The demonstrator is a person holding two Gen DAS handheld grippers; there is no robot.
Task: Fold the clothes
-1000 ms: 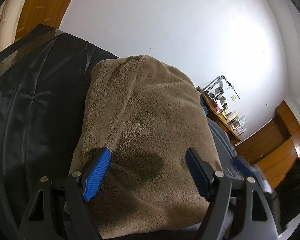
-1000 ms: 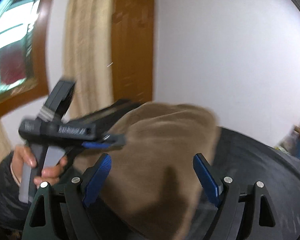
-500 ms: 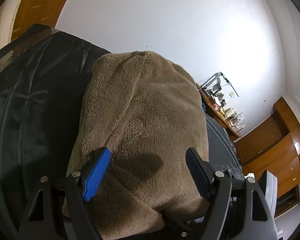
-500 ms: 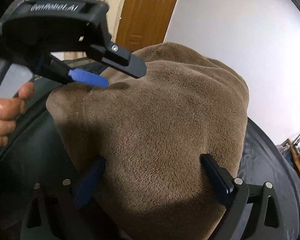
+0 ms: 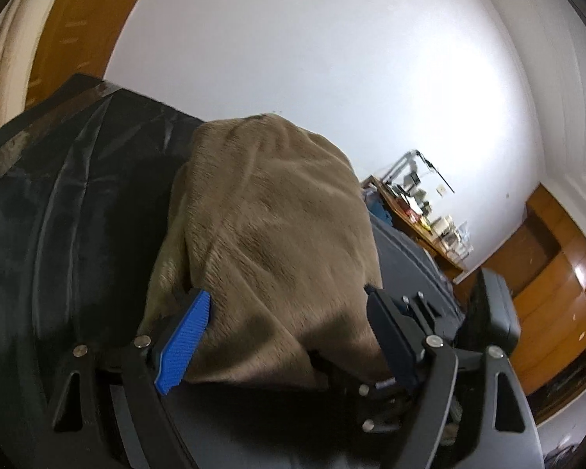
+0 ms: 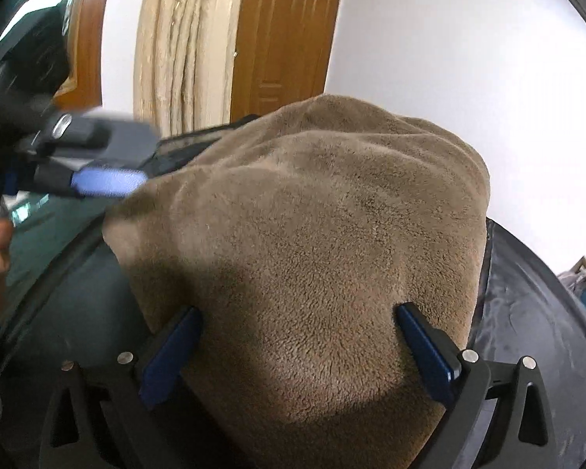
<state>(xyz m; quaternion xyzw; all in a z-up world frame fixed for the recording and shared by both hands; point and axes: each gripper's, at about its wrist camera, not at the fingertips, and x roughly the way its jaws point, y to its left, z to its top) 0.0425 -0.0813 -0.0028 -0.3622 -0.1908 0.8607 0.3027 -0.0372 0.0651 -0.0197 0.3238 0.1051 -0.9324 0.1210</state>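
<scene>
Risk: the folded brown plush fleece garment [image 6: 312, 242] could slump or spring open as the claws leave it; the pile is thick and springy, and a pad catching the nap on withdrawal would drag a layer out of line. A second risk is the two tools fouling each other, since both sit close over the same bundle

Left gripper [image 5: 289, 336]: jaws opening, blue pads standing either side of the near end of the garment, with fleece between them but no pinch visible

Right gripper [image 6: 299, 348]: jaws opening, spread very wide, the garment bulging between them, not clamped

The garment lies on the black glossy sheet-covered table [image 5: 58, 211], a rounded, thick mound with soft folds along its top. Its edges look tucked under. Beyond it, a white wall [image 5: 332, 58]
</scene>
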